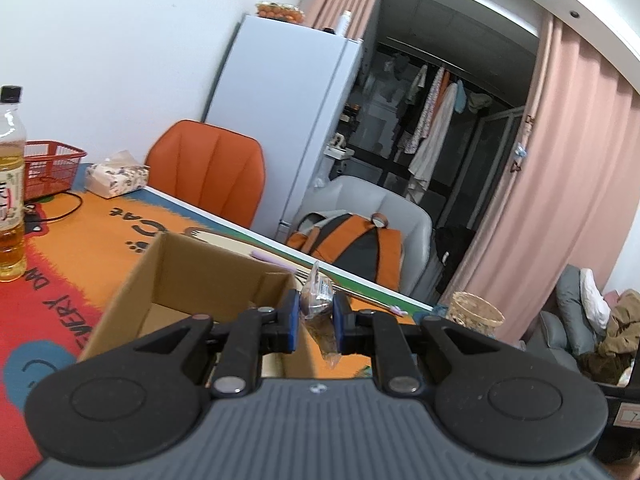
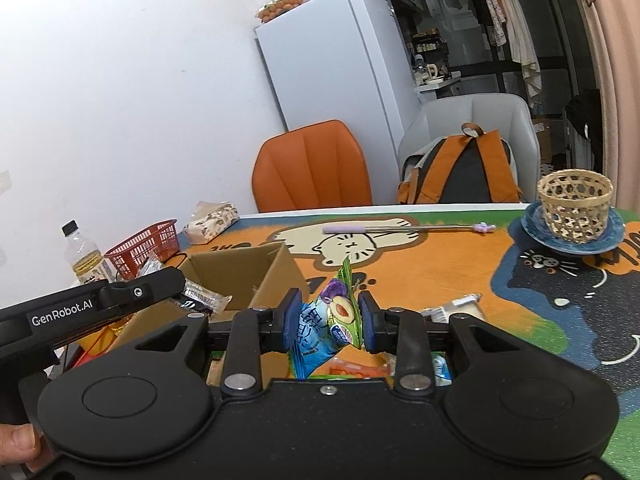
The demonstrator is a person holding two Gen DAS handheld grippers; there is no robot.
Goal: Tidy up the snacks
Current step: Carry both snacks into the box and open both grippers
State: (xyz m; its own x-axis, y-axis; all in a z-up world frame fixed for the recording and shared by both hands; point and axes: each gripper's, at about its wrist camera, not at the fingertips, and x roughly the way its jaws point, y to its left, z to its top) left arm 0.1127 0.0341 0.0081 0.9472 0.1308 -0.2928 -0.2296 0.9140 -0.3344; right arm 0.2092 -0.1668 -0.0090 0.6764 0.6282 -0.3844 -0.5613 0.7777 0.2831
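My left gripper [image 1: 316, 312] is shut on a small clear packet of a brown snack [image 1: 318, 312], held above the right rim of an open cardboard box [image 1: 192, 276]. My right gripper [image 2: 330, 320] is shut on a blue-and-green snack packet with a plum picture [image 2: 326, 328], lifted over the table to the right of that cardboard box [image 2: 256, 276]. In the right wrist view the left gripper's black body [image 2: 104, 304] reaches in from the left, with a clear packet [image 2: 200, 300] near its tip over the box. More wrapped snacks [image 2: 448, 312] lie on the mat below my right gripper.
A red plastic basket [image 2: 146, 246], a bottle of yellow liquid [image 1: 10, 184] and a tissue pack [image 1: 116, 178] stand at the table's left. A woven basket on a blue plate [image 2: 574, 204] is at the right. A long skewer [image 2: 408, 229] lies across the mat. Chairs stand behind the table.
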